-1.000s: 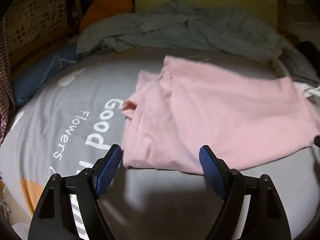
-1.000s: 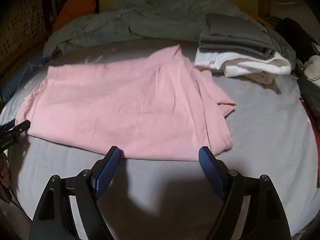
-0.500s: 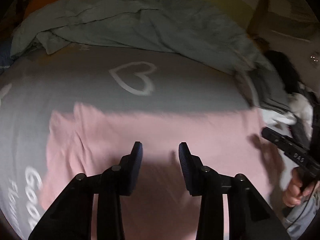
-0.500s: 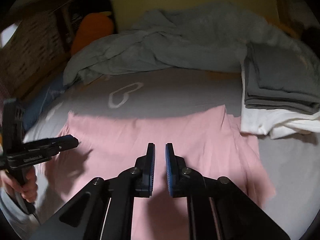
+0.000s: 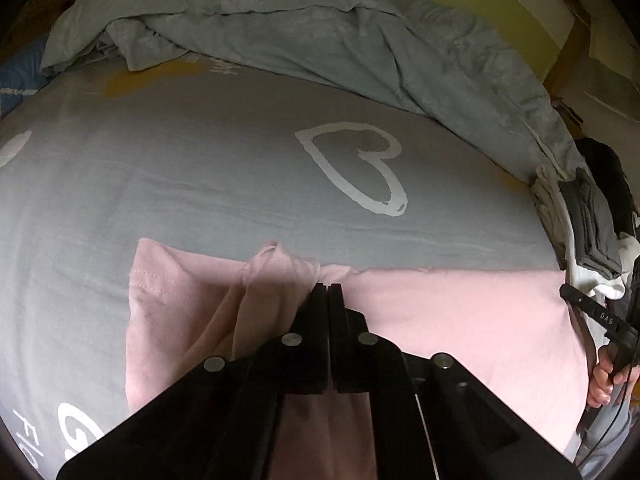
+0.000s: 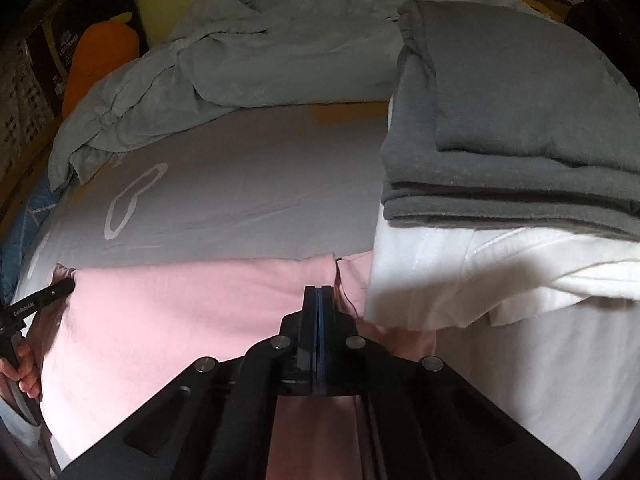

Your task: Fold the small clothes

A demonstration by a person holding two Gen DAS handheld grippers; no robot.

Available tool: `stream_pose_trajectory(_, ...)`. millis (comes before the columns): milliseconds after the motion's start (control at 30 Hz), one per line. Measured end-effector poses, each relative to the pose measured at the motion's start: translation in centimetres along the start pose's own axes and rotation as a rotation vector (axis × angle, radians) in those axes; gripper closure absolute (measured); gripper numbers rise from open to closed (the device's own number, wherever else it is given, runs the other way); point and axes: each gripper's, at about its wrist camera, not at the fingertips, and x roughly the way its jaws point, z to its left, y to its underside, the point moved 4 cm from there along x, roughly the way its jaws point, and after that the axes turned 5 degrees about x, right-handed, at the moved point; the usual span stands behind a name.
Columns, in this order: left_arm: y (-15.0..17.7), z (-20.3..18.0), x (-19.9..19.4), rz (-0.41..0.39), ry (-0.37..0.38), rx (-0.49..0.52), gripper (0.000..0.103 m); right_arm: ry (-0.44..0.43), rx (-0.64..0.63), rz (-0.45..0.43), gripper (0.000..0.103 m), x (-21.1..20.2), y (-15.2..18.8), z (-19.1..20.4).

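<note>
Pink garment (image 5: 460, 320) spread on grey bed sheet (image 5: 200, 180), far edge running straight across. Left hand-held gripper (image 5: 327, 286) pinched closed on far edge, cloth bunched into puckered ridge at tips. Right hand-held gripper (image 6: 318, 289) likewise clamped on pink garment (image 6: 180, 312) at far edge, just beside folded white garment (image 6: 460, 280). Folded grey garments (image 6: 500, 120) stacked on white one. Rumpled grey-blue blanket (image 5: 320, 28) beyond; white heart print (image 5: 356, 168) on sheet.
</note>
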Motion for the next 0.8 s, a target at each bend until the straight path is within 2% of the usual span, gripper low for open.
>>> stream_pose_trajectory(67,0.0,-0.2,-0.9,-0.007,-0.011,0.003,0.099,0.016,0.017,-0.020,0.103,-0.7,0.0,-0.1)
stream_pose_trajectory(100,0.0,-0.3,-1.6,-0.019,0.008,-0.013,0.097,0.021,0.026,-0.042,0.103,-1.7,0.2,-0.1)
stream_pose_trajectory(167,0.3,-0.8,-3.4,-0.059,0.067,-0.051,0.096,-0.023,0.013,-0.083,0.103,-4.2,0.5,0.7)
stream_pose_trajectory(233,1.2,-2.3,-5.3,-0.086,0.093,-0.021,0.096,-0.059,-0.024,-0.122,0.103,-6.7,1.1,2.0)
stream_pose_trajectory(300,2.4,-4.1,-7.1,-0.104,0.069,0.046,0.096,-0.093,-0.069,-0.139,0.103,-8.6,2.5,3.7)
stream_pose_trajectory(433,5.3,-6.8,-8.9,-0.101,0.150,0.074,0.096,-0.084,-0.156,-0.113,0.103,-9.5,6.6,7.3)
stream_pose_trajectory(600,8.1,-8.9,-9.1,-0.093,0.165,0.113,0.096,-0.087,-0.255,-0.069,0.103,-9.0,11.3,10.7)
stream_pose_trajectory(800,10.3,-9.1,-7.5,-0.054,0.141,0.120,0.096,-0.081,-0.242,-0.024,0.103,-7.9,13.6,10.5)
